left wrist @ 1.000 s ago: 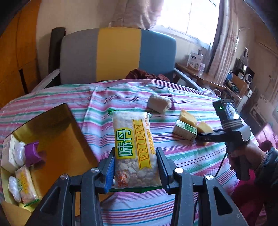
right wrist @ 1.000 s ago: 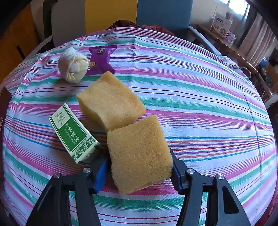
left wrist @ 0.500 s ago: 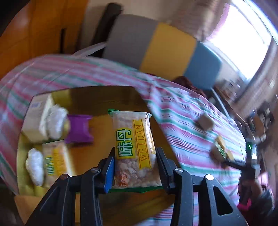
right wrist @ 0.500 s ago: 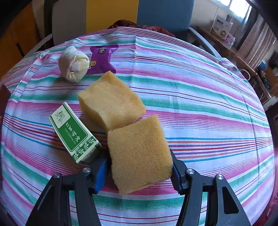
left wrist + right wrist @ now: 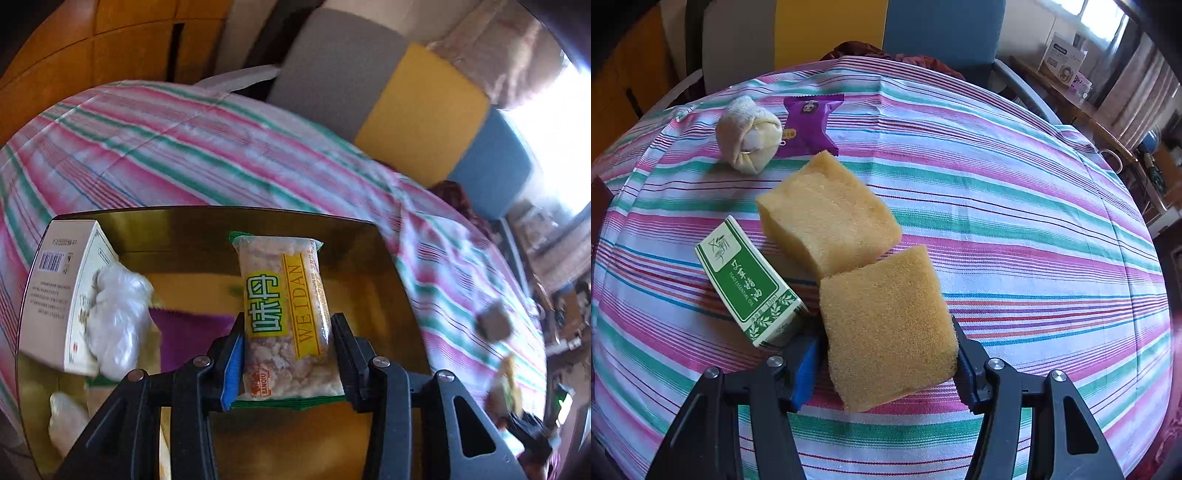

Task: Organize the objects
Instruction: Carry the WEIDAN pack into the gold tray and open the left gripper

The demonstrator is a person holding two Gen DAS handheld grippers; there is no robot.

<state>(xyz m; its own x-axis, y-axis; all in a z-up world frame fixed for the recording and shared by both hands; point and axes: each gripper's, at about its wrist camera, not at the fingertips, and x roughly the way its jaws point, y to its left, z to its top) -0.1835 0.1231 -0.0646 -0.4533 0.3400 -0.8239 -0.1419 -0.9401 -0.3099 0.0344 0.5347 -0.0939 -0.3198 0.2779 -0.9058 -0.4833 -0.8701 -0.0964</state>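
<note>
— While the clear WEIDAN snack packet (image 5: 286, 317) hangs over the gold-lined box (image 5: 388, 280), what grips it?
— Left gripper (image 5: 287, 360) jaws, clamped on it.
— And the right gripper (image 5: 886, 363)?
— Jaws flank the yellow sponge block (image 5: 886, 325) on the striped bench (image 5: 1015, 221); grip unclear.

A: What can be read on the clear plastic snack packet with yellow label panels (image 5: 286, 317)?

B: "WEIDAN" in yellow-brown letters up its long yellow strip, two large white Chinese characters on the green-edged yellow patch beside it, and a small red "BANQIU" mark near the bottom.

A: And the white cardboard box (image 5: 59, 295) next to it?

B: A barcode and lines of print too small to read.

A: The small green-and-white carton (image 5: 750, 282)?

B: White Chinese characters, "ESSENTIAL OIL", and "10ml".
</note>
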